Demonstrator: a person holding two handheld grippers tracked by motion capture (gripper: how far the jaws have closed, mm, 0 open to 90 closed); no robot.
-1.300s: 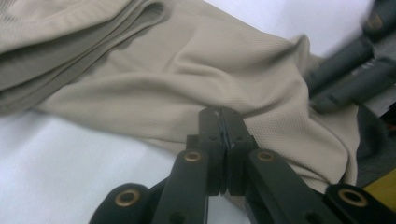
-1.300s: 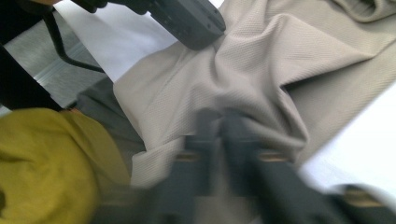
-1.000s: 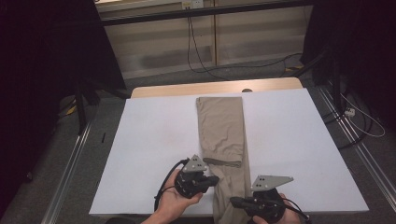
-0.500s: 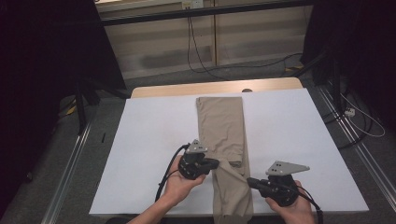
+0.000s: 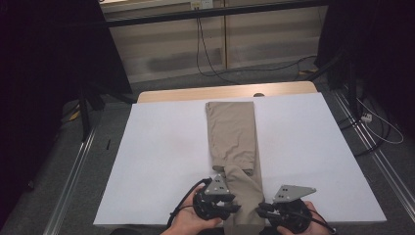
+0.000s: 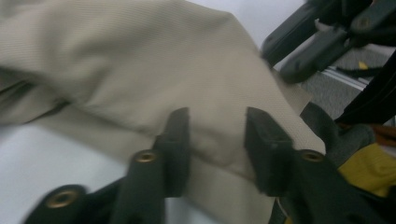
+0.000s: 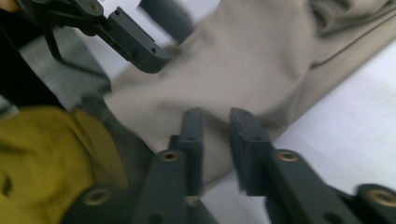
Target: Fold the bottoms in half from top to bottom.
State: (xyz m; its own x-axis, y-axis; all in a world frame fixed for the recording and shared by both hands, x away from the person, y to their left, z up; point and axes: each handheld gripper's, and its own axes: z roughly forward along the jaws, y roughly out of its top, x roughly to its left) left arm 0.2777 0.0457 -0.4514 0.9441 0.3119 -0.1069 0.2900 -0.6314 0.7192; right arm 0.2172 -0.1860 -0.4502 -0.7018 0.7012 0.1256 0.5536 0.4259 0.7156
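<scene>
Tan trousers (image 5: 231,132) lie folded lengthwise down the middle of the white table (image 5: 161,147), their near end rumpled and narrower at the front edge. My left gripper (image 5: 235,207) sits at the left of that near end, my right gripper (image 5: 262,210) at its right. In the left gripper view the gripper (image 6: 217,144) has its jaws apart, the tan cloth (image 6: 140,60) lying slack beyond the gap; they have just been opening. The right gripper (image 7: 217,140) shows a narrower gap over the cloth (image 7: 261,60), its jaws also just opening. Neither pair presses the fabric.
A wooden strip (image 5: 195,94) borders the table's far edge. Metal rails (image 5: 73,166) run along both sides on the grey floor, and cables (image 5: 210,58) trail behind the table. A yellow garment (image 7: 42,154) on the person shows close to the right gripper.
Both hands have drawn back toward the near edge and sunk. Both pairs of jaws, shut on the trousers before, now stand apart, and the cloth's near end lies bunched on the table.
</scene>
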